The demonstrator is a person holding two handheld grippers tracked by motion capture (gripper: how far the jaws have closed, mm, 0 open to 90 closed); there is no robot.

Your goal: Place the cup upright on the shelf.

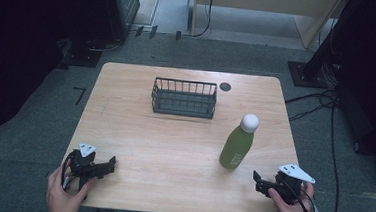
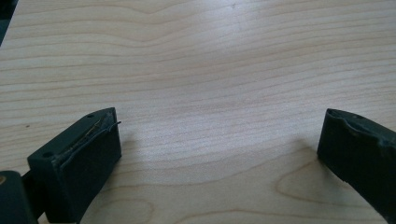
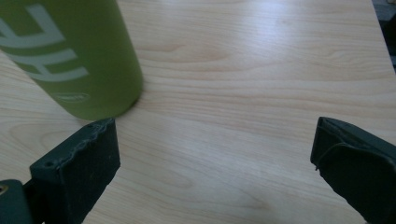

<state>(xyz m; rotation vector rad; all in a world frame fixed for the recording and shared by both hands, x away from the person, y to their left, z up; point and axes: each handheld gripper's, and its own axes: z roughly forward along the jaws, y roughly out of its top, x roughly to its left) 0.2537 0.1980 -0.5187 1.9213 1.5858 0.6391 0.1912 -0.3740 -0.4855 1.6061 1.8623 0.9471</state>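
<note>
Hands sit at the near edge of the surface [image 1: 127, 81], one by each near corner. The left gripper [image 1: 111, 163] rests by the near left corner. Its jaws are wide apart and have nothing in them, just bare wood between. The right gripper [image 1: 257, 180] rests by the near right corner. Its jaws are wide apart too, and they hold nothing. The bottle [image 1: 237, 143] stands up straight a little past the right gripper, near the right edge. It is green with a white cap. In the right gripper view the bottle [image 3: 74, 56] is just beside one jaw, but not between the two. The basket [image 1: 183, 98] sits farther off, near the far edge, and looks empty. So the work looks like it has not begun. I think the bottle must be grabbed first and then may go into the basket.
</note>
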